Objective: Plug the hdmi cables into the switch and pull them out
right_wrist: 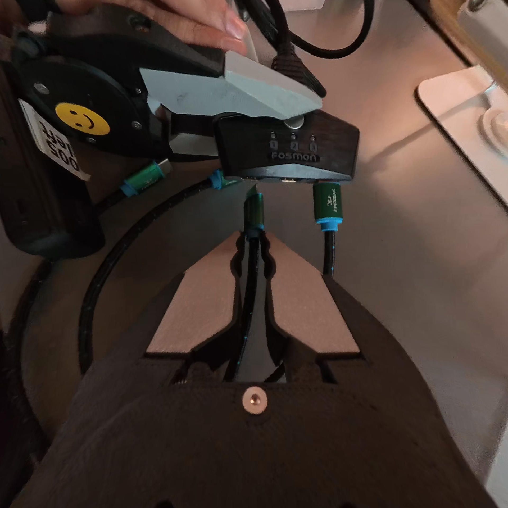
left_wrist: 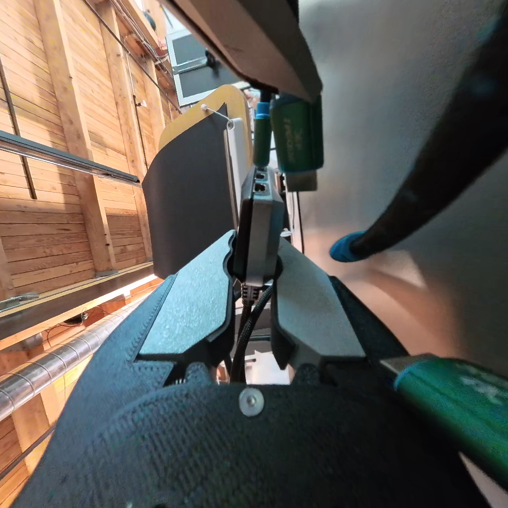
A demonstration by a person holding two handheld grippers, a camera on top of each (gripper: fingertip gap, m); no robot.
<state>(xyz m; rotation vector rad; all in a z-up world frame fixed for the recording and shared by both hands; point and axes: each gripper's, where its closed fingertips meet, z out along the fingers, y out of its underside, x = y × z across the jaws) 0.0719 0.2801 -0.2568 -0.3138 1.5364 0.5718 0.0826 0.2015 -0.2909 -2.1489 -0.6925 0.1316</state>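
My left gripper (left_wrist: 257, 247) is shut on the black HDMI switch (left_wrist: 259, 220), its pads pressing on the two flat faces. The switch also shows in the right wrist view (right_wrist: 288, 148), with the left gripper's pale finger (right_wrist: 233, 90) on top of it. One green HDMI plug (right_wrist: 327, 203) sits in the switch's right port. My right gripper (right_wrist: 253, 237) is shut on a black HDMI cable (right_wrist: 248, 288), right at the blue collar of its green plug (right_wrist: 253, 211). That plug's tip stands just below the left port, tilted, not inside it. The left wrist view shows this plug (left_wrist: 299, 137) beside the switch's ports.
Two more green plugs (right_wrist: 145, 178) (right_wrist: 220, 181) with black cables lie on the pale table (right_wrist: 384, 302) to the left. A white stand base (right_wrist: 453, 115) is at the right. A hand (right_wrist: 192, 24) holds the left gripper. A dark chair back (left_wrist: 189, 192) is behind the switch. The gap from one gripper's tips to the other's is roughly 9 cm.
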